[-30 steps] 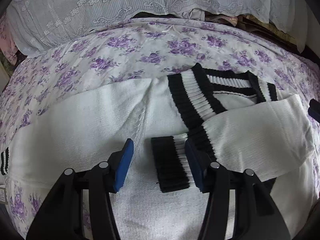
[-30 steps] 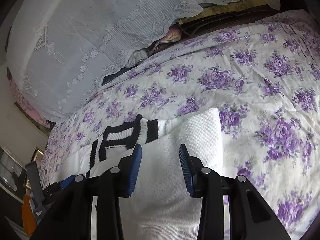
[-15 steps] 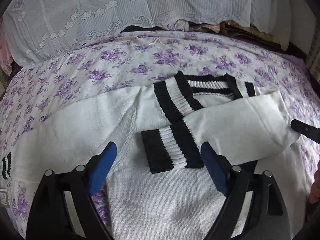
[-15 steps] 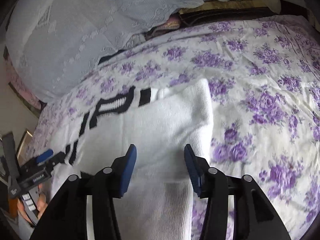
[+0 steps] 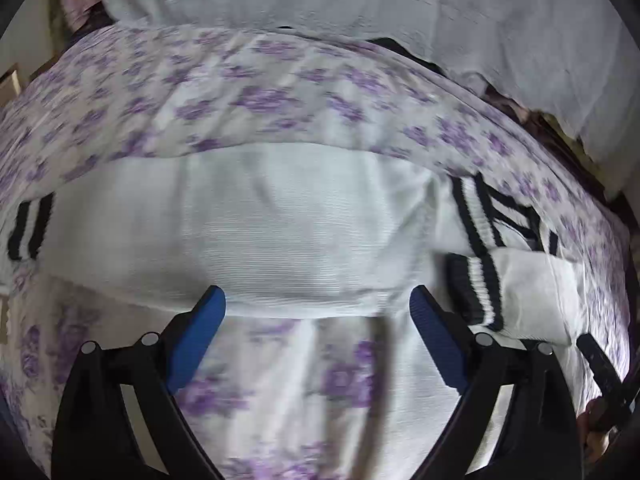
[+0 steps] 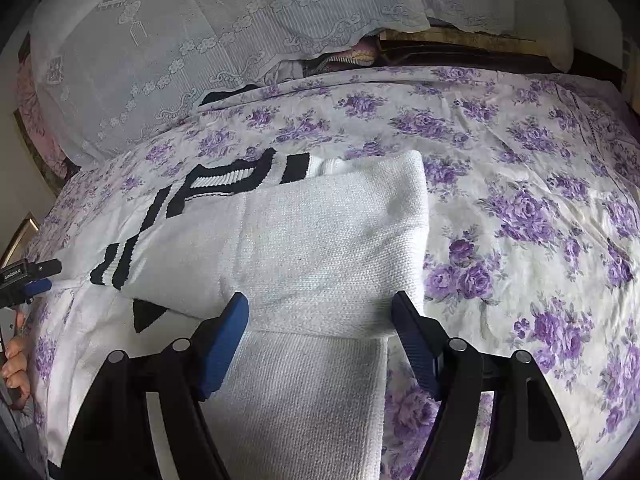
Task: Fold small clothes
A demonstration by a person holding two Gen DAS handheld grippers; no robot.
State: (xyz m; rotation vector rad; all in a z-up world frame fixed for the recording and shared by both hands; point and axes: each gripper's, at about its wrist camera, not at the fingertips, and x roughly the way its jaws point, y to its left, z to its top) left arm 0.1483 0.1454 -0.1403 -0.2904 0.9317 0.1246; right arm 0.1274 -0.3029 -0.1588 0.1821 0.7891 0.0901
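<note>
A small white knit sweater (image 6: pixel 320 248) with black-and-white striped collar and cuffs lies flat on a purple-flowered bedsheet (image 6: pixel 540 216). Its right sleeve (image 6: pixel 336 224) is folded across the chest, striped cuff (image 6: pixel 114 266) pointing left. In the left wrist view the left sleeve (image 5: pixel 248 224) stretches out sideways, its cuff (image 5: pixel 30 226) at the far left. My left gripper (image 5: pixel 318 332) is open and empty, just short of that sleeve's near edge. My right gripper (image 6: pixel 320 340) is open and empty over the folded sleeve's near edge.
White lace-trimmed pillows (image 6: pixel 192 40) and some bundled cloth (image 6: pixel 340 58) lie along the back of the bed. The other gripper and a hand (image 6: pixel 16 364) show at the left edge of the right wrist view. Bare sheet spreads to the right.
My left gripper opened wide, let go of the folded sleeve's cuff and swung left to the outstretched left sleeve. My right gripper opened wider and stayed over the folded sleeve.
</note>
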